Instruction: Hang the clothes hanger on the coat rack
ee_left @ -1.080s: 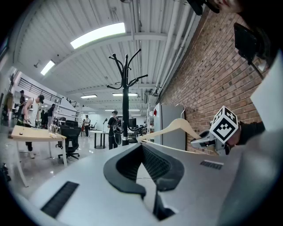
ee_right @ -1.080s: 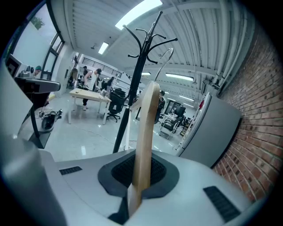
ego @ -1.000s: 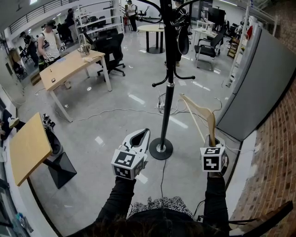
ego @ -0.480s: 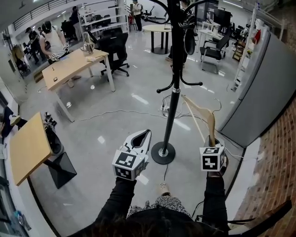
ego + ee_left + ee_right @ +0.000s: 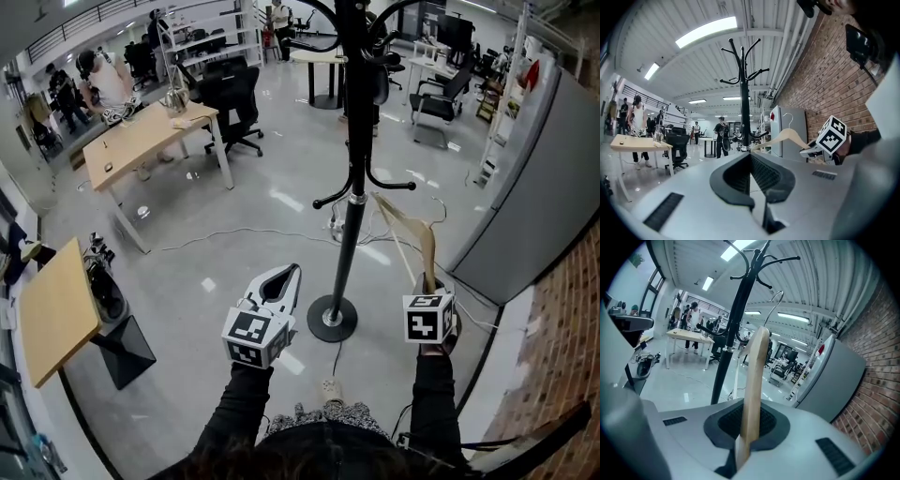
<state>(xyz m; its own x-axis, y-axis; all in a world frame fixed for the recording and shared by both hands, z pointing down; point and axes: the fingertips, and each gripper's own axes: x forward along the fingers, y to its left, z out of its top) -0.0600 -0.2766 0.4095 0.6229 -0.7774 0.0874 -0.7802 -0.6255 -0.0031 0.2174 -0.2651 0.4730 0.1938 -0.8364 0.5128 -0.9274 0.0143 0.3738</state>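
Your right claw (image 5: 428, 281) is clamped on one end of the wooden hanger (image 5: 405, 230), held in the air just right of the coat rack (image 5: 349, 234). Your left claw (image 5: 281, 286) is pressed shut and empty. Over the last second the rack has drifted slightly nearer you, probably because you stepped in; nothing is hung yet. The hanger's length rises from the claw, wire hook uppermost, its free arm reaching toward the pole.
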